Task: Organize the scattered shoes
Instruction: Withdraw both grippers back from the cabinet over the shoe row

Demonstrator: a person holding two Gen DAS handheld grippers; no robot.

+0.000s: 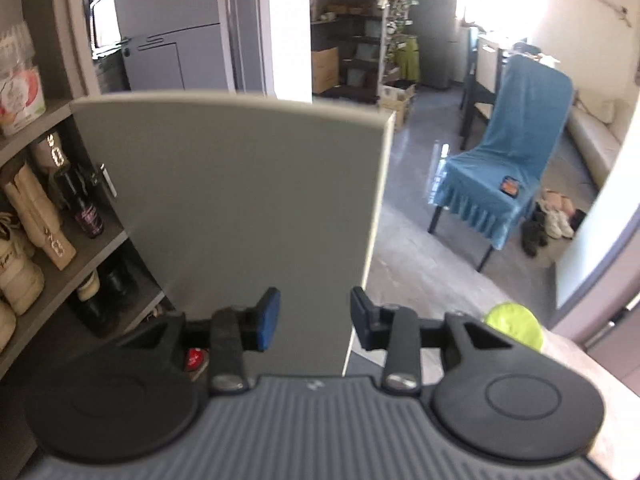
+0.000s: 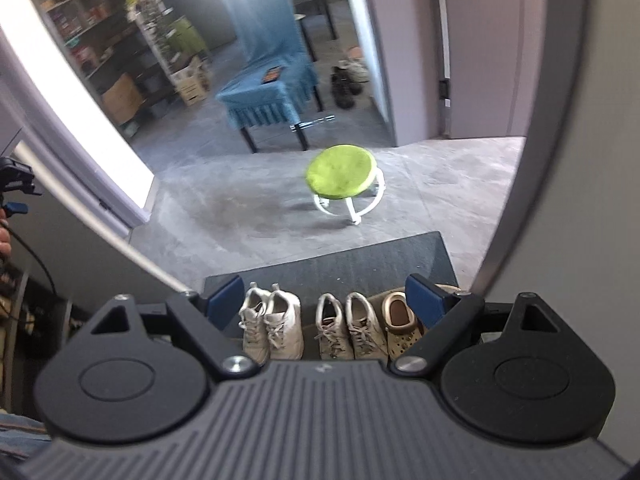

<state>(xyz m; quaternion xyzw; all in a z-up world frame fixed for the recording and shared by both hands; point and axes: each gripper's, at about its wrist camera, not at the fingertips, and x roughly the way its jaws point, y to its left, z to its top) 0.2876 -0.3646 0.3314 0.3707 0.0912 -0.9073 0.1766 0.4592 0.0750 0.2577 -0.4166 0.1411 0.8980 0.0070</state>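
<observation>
In the right wrist view, three sets of shoes stand in a row on a dark mat: a pair of white sneakers, a pair of beige sneakers and a brown clog. My right gripper hangs open above them, holding nothing. My left gripper is open in front of a grey cabinet door, whose free edge is near the right finger. Left of the door, cabinet shelves hold beige sneakers and dark shoes. More shoes lie beside a blue chair.
A green round stool on a white base stands on the grey floor beyond the mat. A blue-covered chair is farther back, with dark shoes beside it. Storage shelves and cardboard boxes fill the far room. A wall rises at right.
</observation>
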